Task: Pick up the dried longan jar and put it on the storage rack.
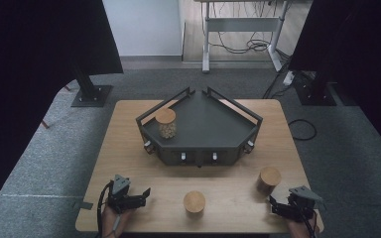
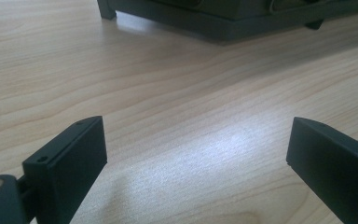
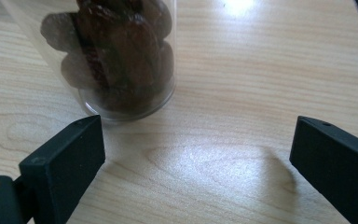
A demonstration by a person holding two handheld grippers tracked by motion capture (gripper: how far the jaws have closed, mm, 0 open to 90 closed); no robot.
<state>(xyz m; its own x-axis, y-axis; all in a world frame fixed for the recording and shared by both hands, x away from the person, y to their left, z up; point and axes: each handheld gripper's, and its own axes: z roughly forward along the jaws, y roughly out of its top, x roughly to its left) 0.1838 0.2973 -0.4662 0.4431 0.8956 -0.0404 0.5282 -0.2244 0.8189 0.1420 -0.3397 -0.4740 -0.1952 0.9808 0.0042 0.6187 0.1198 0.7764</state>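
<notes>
Dark metal corner shelf (image 1: 198,130): one cork-lidded glass jar (image 1: 166,123) aboard; two (image 1: 194,202) (image 1: 268,179) wait in front. Left gripper (image 1: 138,197), right gripper (image 1: 278,207): wide open, empty.

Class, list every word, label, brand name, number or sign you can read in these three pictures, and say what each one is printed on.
None can be read: no print shows on the three jars, their wooden lids, the dark corner shelf, the wooden table or the left tongs and right tongs.
</notes>
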